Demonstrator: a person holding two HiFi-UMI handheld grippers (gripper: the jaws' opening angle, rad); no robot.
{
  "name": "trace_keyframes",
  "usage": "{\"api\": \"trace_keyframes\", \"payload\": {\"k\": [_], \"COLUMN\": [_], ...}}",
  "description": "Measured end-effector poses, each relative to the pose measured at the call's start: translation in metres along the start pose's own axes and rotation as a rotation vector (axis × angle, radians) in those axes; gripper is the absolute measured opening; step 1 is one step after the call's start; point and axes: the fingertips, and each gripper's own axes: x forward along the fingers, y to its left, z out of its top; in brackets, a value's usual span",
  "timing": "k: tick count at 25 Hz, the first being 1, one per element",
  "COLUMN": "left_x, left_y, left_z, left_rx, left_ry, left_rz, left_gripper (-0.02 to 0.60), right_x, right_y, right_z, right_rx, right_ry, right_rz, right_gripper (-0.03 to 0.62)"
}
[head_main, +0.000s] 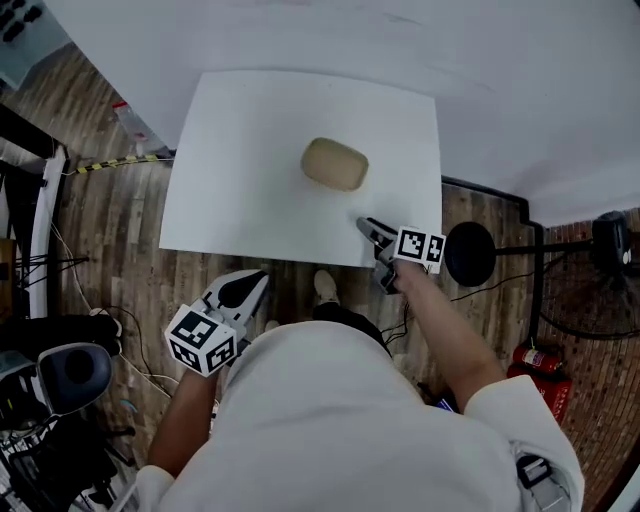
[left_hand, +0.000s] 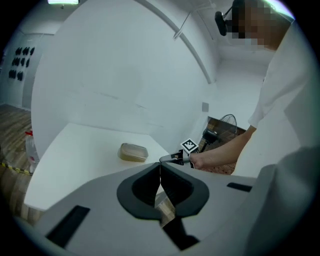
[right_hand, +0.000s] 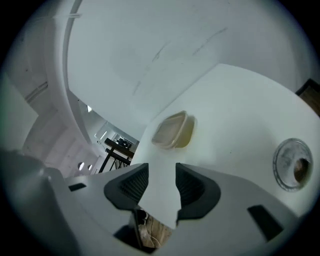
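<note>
The tan lidded container (head_main: 335, 164) sat near the middle of the white table (head_main: 250, 150), nothing else on the top with it, its long side running roughly left to right as the person faced it. It lay ahead and a little left of the right gripper (head_main: 366, 226), which hung over the table's near edge with its jaws apart and only the bare table between them. The left gripper (head_main: 262, 275) was well back, off the table by the person's waist, jaws pressed together on nothing. So the right was clearly nearer. I couldn't make out what the container held.
</note>
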Motion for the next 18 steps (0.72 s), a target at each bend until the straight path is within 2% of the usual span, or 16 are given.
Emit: {"api": "trace_keyframes", "payload": {"k": [4, 8, 12, 15, 18], "left_x": [0.032, 0.050, 0.061, 0.066, 0.068], "left_y": [0.007, 0.011, 0.017, 0.020, 0.022], "left_z": [0.020, 0.030, 0.031, 0.031, 0.033], "left_rx": [-0.016, -0.010, -0.039, -0.056, -0.068], "left_ry": [0.002, 0.018, 0.021, 0.023, 0.016], "left_rz": [0.045, 0.095, 0.140, 0.162, 0.180], "left_gripper": [0.018, 0.018, 0.018, 0.018, 0.018], "right_x": [0.027, 0.050, 0.068, 0.076, 0.078], "right_y": [-0.020, -0.027, -0.027, -0.026, -0.026], "right_z": [0.028, 0.035, 0.038, 0.037, 0.038], "right_rx": [0.121, 0.195, 0.256, 0.279, 0.299], "right_ry": [0.017, 0.060, 0.099, 0.129, 0.141], "right_rz": [0.065, 0.126, 0.183, 0.213, 0.228], "right_gripper": [0.204, 0.227, 0.230, 0.222, 0.161]}}
